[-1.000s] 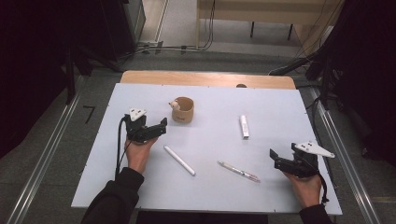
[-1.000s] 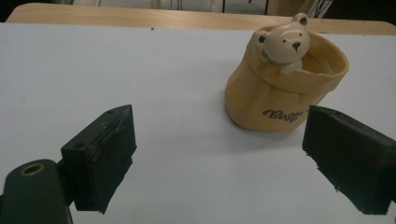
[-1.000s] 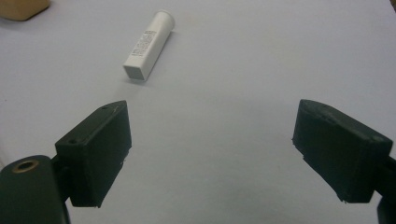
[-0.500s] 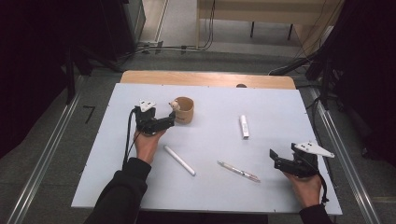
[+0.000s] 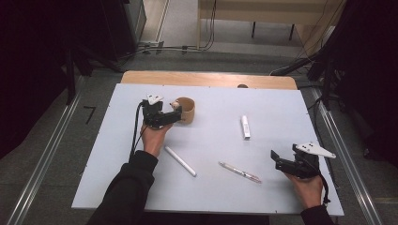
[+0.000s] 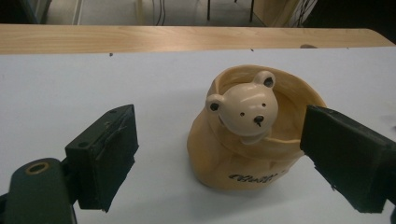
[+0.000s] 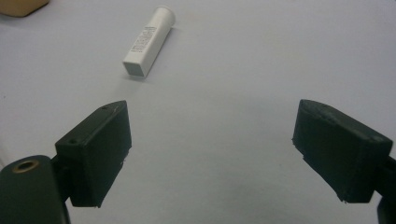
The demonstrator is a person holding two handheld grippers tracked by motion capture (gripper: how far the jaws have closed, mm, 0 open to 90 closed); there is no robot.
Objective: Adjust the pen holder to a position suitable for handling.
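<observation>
A tan ceramic cup [image 5: 187,109] [image 6: 254,144] with a bear's head on its rim stands at the back left of the white table [image 5: 211,140]. My left gripper [image 5: 174,116] [image 6: 219,163] is open right in front of it, jaws wide on either side, not touching. A white pen [image 5: 180,161] lies below that hand, a clear pen [image 5: 240,172] near the front middle. A short white tube [image 5: 245,126] [image 7: 149,41] lies right of centre. My right gripper [image 5: 278,160] [image 7: 212,149] is open over bare table at the front right, holding nothing.
A wooden table edge [image 5: 209,78] runs behind the white top. Metal rails [image 5: 42,164] flank both sides on the grey floor, and cables [image 5: 159,47] lie at the back.
My left gripper moved away from me and to the right, from beside the white pen up to the bear cup. The right gripper stayed put.
</observation>
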